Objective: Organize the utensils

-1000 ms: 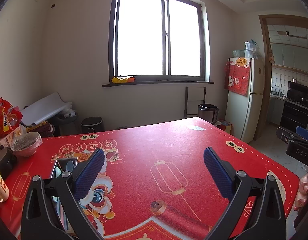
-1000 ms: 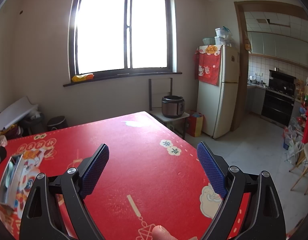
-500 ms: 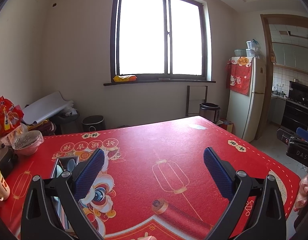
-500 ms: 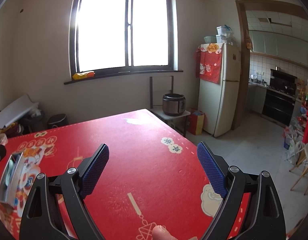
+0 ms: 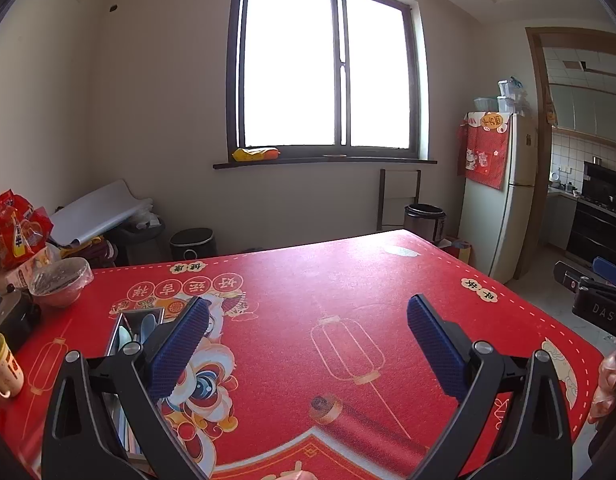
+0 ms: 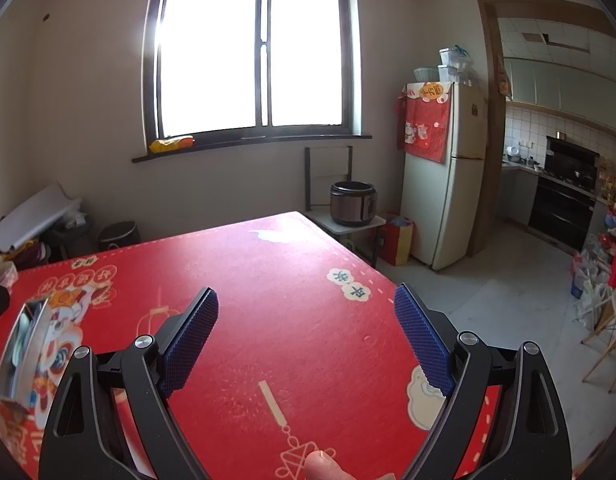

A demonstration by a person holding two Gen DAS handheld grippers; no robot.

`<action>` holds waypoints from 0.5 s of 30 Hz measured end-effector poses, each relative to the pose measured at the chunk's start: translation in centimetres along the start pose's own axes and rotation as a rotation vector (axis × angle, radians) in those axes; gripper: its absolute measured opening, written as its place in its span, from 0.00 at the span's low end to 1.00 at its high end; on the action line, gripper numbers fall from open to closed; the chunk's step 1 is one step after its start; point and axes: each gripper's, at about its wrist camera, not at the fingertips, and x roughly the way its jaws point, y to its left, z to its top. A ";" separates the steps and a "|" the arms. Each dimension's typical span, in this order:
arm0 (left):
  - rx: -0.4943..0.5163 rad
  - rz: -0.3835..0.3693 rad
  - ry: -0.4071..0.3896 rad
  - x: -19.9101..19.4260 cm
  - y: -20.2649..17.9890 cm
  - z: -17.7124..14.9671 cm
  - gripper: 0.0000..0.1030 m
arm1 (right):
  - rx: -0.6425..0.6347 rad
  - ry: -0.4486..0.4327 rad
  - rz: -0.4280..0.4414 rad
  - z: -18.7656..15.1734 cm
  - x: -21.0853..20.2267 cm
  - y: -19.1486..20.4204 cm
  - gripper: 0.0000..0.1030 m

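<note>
Tongs come first, nearest my view: the left gripper (image 5: 304, 340) stands with its blue pads wide apart and nothing between them, and the right gripper (image 6: 306, 336) is the same, spread and empty. Over the last second very little has changed. Both views have tipped up slightly, so the window sits a touch lower in each frame and more of the table shows; neither pair of tongs has narrowed or taken anything up. I read that as both tools being lifted a little and held level above the red tablecloth (image 5: 348, 280), pointing across it toward the far wall rather than down at any object. A fingertip (image 6: 322, 466) shows at the bottom edge of the right view.

Just beyond the left tongs, partly hidden by their left pad, sits the metal utensil tray (image 5: 124, 332), with pale spoons (image 5: 146, 326) lying inside it. From the right view the same tray is at the far left edge of the table, well apart from the right tongs. I see no loose cutlery on the cloth, so the utensils I can find already lie in the tray; whether more wait out of view, I cannot tell.

Farther left stand a yellow mug (image 5: 2, 364) and a covered bowl (image 5: 62, 280). Beyond the table are the window (image 5: 328, 68) and the fridge (image 5: 496, 192).
</note>
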 end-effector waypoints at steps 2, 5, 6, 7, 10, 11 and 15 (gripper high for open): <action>-0.002 0.002 0.003 0.0 0.1 -0.1 0.94 | 0.001 0.003 0.001 0.0 0.1 0.0 0.84; -0.004 0.005 0.005 -0.1 0.1 -0.2 0.94 | 0.001 0.008 0.003 0.0 0.2 0.0 0.84; -0.004 0.006 0.006 -0.1 0.1 -0.2 0.94 | 0.002 0.009 0.004 0.0 0.2 0.0 0.84; -0.005 0.007 0.007 -0.1 0.1 -0.2 0.94 | 0.002 0.012 0.006 0.0 0.2 0.0 0.84; -0.007 0.010 0.011 0.0 0.3 -0.3 0.94 | 0.003 0.021 0.012 -0.2 0.3 0.1 0.84; -0.008 0.010 0.012 -0.1 0.3 -0.4 0.94 | 0.002 0.024 0.017 -0.2 0.3 0.1 0.84; -0.009 0.013 0.017 -0.1 0.4 -0.4 0.94 | -0.006 0.028 0.025 -0.3 0.4 0.4 0.84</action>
